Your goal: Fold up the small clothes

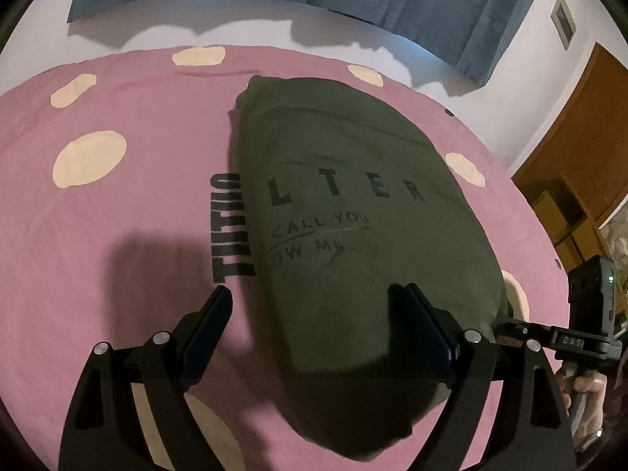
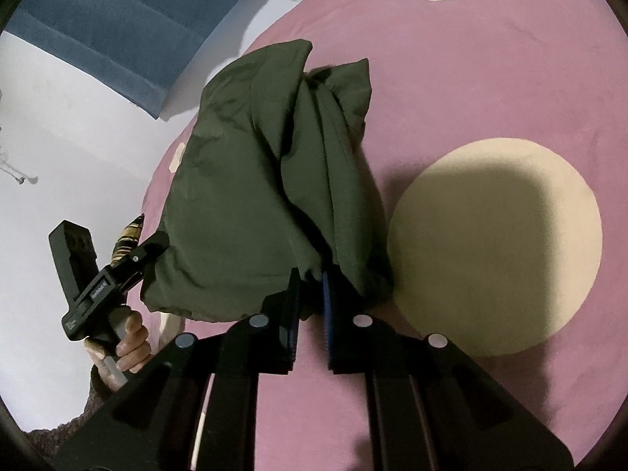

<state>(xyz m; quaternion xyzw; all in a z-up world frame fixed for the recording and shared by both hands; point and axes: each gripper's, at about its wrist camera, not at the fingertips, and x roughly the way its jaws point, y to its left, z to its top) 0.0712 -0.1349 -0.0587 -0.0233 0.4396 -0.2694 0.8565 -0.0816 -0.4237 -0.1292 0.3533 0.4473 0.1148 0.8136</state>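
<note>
You held the left gripper [image 1: 318, 298] tilted down over the near end of the olive green T-shirt [image 1: 353, 180], its jaws standing wide apart, one finger on the pink bedcover [image 1: 117, 204] and the other over the cloth, gripping nothing. Your right gripper [image 2: 310, 278] also pointed down, and its jaws were pressed together on a bunched near edge of the shirt. Only the left wrist view showed the black printed letters on the shirt; only the right wrist view showed the gathered folds rising from the pinch and your left hand [image 2: 125, 337] around its handle. The shirt lay folded on the bedcover, its long axis running from near to far, beside a cream spot [image 2: 494, 247] at its right.
</note>
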